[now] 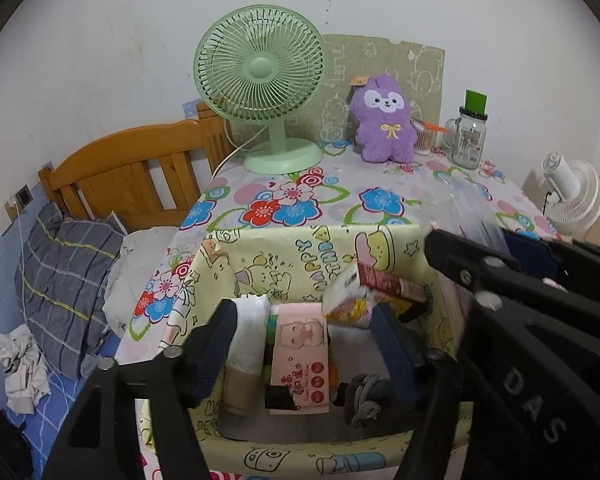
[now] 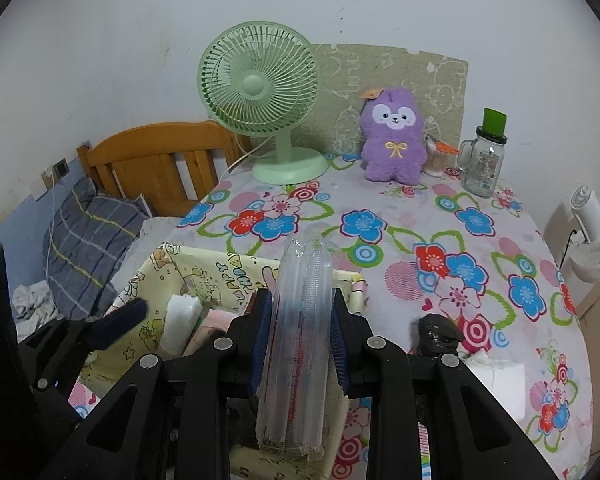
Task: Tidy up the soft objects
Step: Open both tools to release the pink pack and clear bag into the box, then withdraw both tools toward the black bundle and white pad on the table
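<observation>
A yellow cartoon-print storage box (image 1: pixel 300 256) stands on the floral tablecloth (image 1: pixel 332 196). It holds a pink wipes pack (image 1: pixel 300 364), a white roll (image 1: pixel 248 332), snack packets (image 1: pixel 364 292) and grey socks (image 1: pixel 364 398). My left gripper (image 1: pixel 308 344) is open over the box, empty. My right gripper (image 2: pixel 300 340) is shut on a clear plastic packet (image 2: pixel 300 320) and holds it upright above the box's right edge (image 2: pixel 352 276). The right gripper also shows in the left wrist view (image 1: pixel 512 256). A purple plush toy (image 2: pixel 394 140) sits at the table's back.
A green desk fan (image 2: pixel 260 96) stands at the back left of the table. A glass mug jar with a green lid (image 2: pixel 486 156) and a cup of swabs (image 2: pixel 436 160) stand back right. A black lump (image 2: pixel 436 332) and white tissue (image 2: pixel 496 376) lie near right. A bed with a pillow (image 1: pixel 68 280) is on the left.
</observation>
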### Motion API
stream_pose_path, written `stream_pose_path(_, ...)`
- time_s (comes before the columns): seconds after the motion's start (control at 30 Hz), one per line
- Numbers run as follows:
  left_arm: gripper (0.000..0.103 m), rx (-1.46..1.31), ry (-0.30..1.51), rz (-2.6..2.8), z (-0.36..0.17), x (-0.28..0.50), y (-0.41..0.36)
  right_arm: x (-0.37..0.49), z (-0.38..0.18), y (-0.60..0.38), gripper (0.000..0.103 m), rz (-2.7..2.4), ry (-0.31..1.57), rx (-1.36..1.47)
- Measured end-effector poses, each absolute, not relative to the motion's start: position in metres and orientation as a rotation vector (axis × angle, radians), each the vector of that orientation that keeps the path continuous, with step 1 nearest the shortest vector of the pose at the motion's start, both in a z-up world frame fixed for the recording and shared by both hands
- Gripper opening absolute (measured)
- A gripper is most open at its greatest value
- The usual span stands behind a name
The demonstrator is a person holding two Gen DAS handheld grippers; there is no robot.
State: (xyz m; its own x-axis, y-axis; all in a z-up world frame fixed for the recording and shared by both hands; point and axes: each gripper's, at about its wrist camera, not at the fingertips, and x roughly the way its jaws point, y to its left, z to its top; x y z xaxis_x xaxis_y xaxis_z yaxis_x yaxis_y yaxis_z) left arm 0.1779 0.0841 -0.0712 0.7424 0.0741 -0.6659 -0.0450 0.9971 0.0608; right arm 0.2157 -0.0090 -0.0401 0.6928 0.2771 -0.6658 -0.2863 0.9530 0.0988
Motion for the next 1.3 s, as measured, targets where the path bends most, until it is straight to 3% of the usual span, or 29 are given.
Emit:
stream_pose_path(0.27, 0.088, 0.047, 0.734, 0.067, -0.072, 0.173, 0.09, 0.221, -0.051, 0.002, 0.031, 0.342, 0.769, -0.011)
stream_pose_path(0.57, 0.091, 0.035, 0.731, 0.067, -0.071, 0.169, 0.096, 0.222, -0.057, 0.013, 0.033, 0.364, 0.786, -0.022)
stream_pose_path(0.63, 0.091, 0.032, 0.737, 0.067, -0.071, 0.169, 0.097, 0.22, -0.058, 0.015, 0.043, 0.359, 0.792, -0.031)
stream_pose_path(0.7, 0.091, 0.03, 0.736, 0.065, -0.071, 0.168, 0.096, 0.218, -0.057, 0.014, 0.069, 0.355, 0.789, -0.031)
stream_pose_path(1.0, 0.092, 0.031, 0.721, 0.054, -0.064, 0.159, 0.087, 0.206, -0.048, 0.003, 0.089, 0.316, 0.757, -0.045)
stream_pose_path(1.3, 0.092, 0.044, 0.689, 0.037, -0.051, 0.145, 0.068, 0.19, -0.033, -0.018, 0.093, 0.269, 0.728, -0.035)
